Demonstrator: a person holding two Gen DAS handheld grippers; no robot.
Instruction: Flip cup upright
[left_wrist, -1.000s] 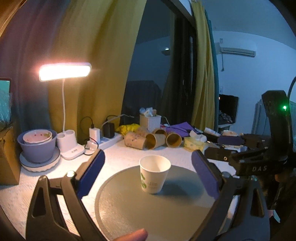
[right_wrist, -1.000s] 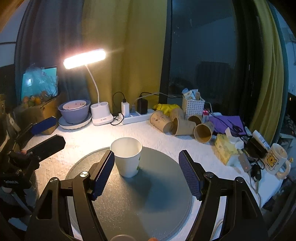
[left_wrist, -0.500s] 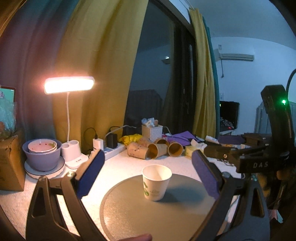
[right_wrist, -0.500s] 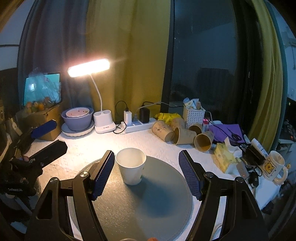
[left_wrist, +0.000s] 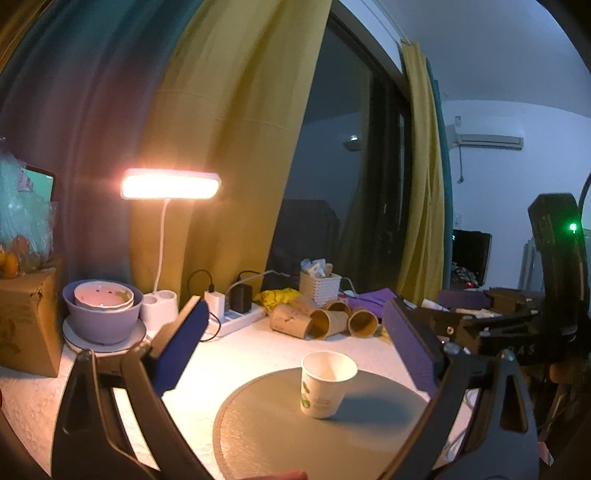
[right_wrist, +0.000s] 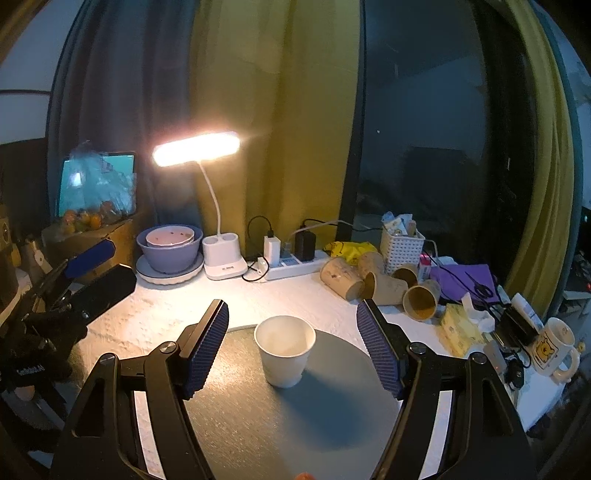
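Observation:
A white paper cup with a green print stands upright, mouth up, on a round grey mat. It also shows in the right wrist view on the same mat. My left gripper is open and empty, held back from the cup and above the table. My right gripper is open and empty, with the cup seen between its blue pads but farther off. The right gripper shows at the right edge of the left wrist view, and the left gripper at the left edge of the right wrist view.
Several brown paper cups lie on their sides at the back. A lit desk lamp, a power strip, stacked purple bowls, a white basket, a tissue pack and a yellow-print mug line the table's back and right.
Both grippers have pulled back and risen from the cup, so it looks smaller and lower in both views. The cup has stayed upright on the mat.

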